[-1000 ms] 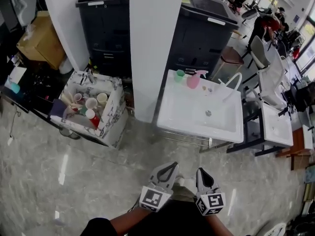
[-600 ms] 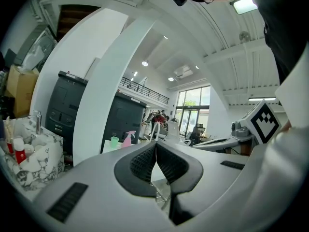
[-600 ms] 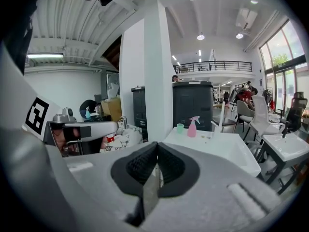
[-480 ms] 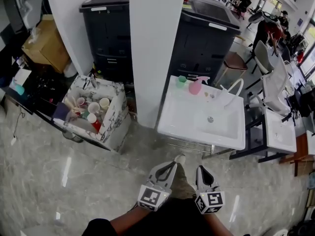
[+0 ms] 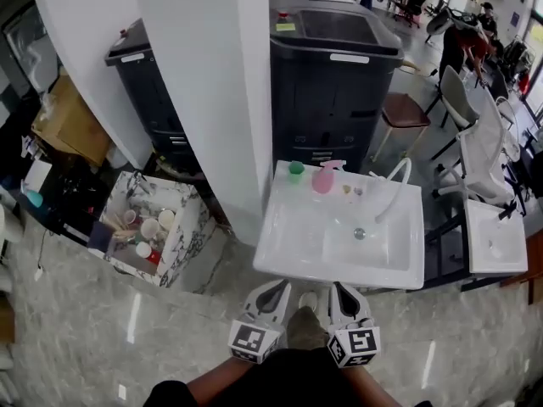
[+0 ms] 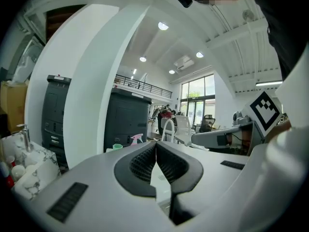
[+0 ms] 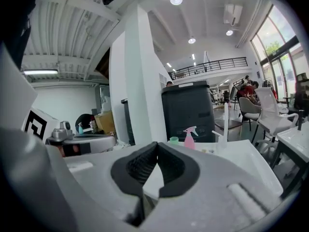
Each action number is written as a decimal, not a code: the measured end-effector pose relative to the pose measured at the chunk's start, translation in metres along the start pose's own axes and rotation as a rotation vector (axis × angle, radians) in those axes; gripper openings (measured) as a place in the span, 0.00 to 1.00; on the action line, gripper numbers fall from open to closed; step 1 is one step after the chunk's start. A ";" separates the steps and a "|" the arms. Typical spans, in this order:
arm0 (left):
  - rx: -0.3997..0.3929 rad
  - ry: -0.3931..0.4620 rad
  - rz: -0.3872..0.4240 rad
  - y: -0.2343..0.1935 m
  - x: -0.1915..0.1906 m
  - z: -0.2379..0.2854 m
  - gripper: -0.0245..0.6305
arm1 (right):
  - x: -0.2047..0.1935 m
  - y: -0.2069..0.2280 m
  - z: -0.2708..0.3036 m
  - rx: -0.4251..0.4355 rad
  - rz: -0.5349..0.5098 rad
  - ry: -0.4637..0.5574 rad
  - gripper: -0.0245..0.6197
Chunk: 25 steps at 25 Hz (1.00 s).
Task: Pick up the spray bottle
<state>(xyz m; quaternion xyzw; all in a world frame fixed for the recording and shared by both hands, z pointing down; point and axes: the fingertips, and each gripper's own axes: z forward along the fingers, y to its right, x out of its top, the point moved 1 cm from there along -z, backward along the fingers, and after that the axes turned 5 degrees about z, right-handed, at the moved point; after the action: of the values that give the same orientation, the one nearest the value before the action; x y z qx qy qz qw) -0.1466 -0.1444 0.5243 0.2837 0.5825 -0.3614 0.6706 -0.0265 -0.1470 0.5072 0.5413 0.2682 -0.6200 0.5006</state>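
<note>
Facing a white sink point(image 5: 284, 253), my left gripper point(image 5: 276, 285) and right gripper point(image 5: 342, 287) closed, empty, pink spray bottle point(image 5: 323, 179) upright on its far rim beside a green cup point(image 5: 295, 170).

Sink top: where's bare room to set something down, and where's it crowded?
Bare: left shelf of the sink, from the green cup to the near rim, and its basin. Crowded: back ledge with cup, spray bottle and faucet.

Sink point(image 5: 288, 248) with things along its back rim
The spray bottle point(image 5: 323, 178) stands on the back rim, just right of a cup point(image 5: 295, 171) and left of the faucet point(image 5: 391, 186); a bin point(image 5: 335, 75) stands behind, a pillar point(image 5: 212, 100) to the left.
</note>
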 end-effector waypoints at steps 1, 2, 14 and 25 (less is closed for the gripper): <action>0.010 0.000 -0.002 -0.003 0.003 0.017 0.06 | 0.009 0.015 0.010 0.000 0.008 0.010 0.04; 0.016 -0.002 0.001 -0.005 0.006 0.035 0.06 | 0.019 0.029 0.020 0.000 0.011 0.020 0.04; 0.078 -0.090 -0.072 -0.040 0.007 0.193 0.07 | 0.068 0.166 0.121 -0.009 0.100 0.007 0.04; 0.152 -0.122 -0.116 -0.079 -0.021 0.306 0.07 | 0.075 0.221 0.189 0.048 0.104 -0.021 0.04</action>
<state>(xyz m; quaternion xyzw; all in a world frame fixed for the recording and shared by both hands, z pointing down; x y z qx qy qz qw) -0.0363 -0.4324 0.5977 0.2771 0.5269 -0.4592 0.6593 0.1056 -0.4157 0.5342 0.5597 0.2197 -0.6051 0.5219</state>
